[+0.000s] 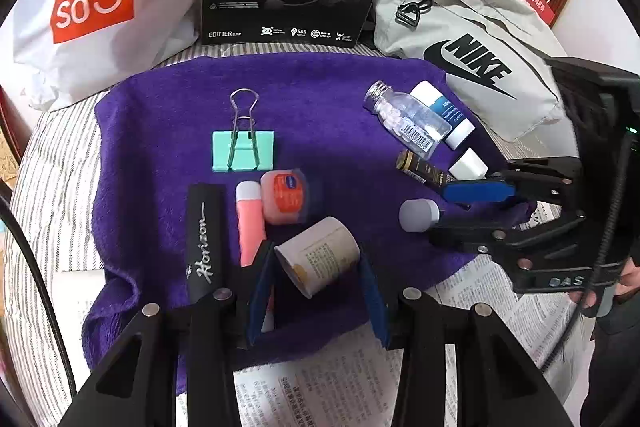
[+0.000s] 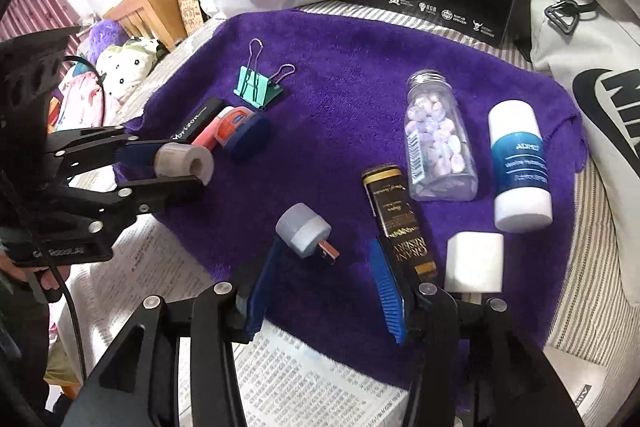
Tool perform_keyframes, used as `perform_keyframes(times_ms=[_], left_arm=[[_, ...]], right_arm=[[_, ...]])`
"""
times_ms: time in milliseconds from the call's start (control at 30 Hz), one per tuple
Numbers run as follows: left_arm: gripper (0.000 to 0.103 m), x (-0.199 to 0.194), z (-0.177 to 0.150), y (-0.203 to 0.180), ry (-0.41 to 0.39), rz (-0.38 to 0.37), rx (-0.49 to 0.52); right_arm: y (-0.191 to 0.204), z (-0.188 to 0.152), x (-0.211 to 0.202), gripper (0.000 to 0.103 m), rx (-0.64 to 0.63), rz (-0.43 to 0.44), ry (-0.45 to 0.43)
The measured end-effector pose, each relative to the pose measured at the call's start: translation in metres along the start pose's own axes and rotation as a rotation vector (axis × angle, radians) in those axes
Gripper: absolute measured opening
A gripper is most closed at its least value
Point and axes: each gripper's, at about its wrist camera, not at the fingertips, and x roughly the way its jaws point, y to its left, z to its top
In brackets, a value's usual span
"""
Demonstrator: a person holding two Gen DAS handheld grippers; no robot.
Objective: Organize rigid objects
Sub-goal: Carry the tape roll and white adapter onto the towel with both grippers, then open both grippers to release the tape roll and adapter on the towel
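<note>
Here the left tongs (image 1: 318, 301) clasp a small paper-labelled jar (image 1: 320, 255) near the purple towel's (image 1: 332, 87) front edge; it looks light and stiff, best squeezed across its round sides. The right tongs (image 2: 326, 291) gape around a grey-capped stick (image 2: 306, 231).

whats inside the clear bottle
The clear bottle lies on its side on the purple towel, partly filled with small pale tablets. Its barcode label hides some of them; its cap end faces away.
</note>
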Motion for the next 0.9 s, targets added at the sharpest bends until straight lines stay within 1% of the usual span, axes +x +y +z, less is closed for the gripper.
perform_keyframes(times_ms=[133,267,433,633,800,900], left_arm=[[0.040,0.009,0.003,-0.009,0.027,0.009,0.033],[0.040,0.018,0.004,-0.017,0.043,0.032,0.058],[0.040,0.020,0.003,-0.019,0.038,0.053,0.059],[0.040,0.021,0.004,-0.021,0.044,0.072,0.067],[0.041,0.022,0.004,-0.021,0.064,0.080,0.058],[0.045,0.022,0.006,-0.021,0.085,0.089,0.041]], right_arm=[[-0.001,-0.004,-0.011,0.048,-0.009,-0.018,-0.021],[-0.004,-0.016,-0.026,0.048,0.005,-0.042,-0.049],[-0.011,-0.028,-0.034,0.049,0.039,-0.050,-0.064],[-0.017,-0.038,-0.033,0.052,0.101,-0.022,-0.079],[-0.014,-0.048,-0.045,0.053,0.127,-0.049,-0.123],[-0.010,-0.055,-0.058,0.055,0.145,-0.045,-0.142]])
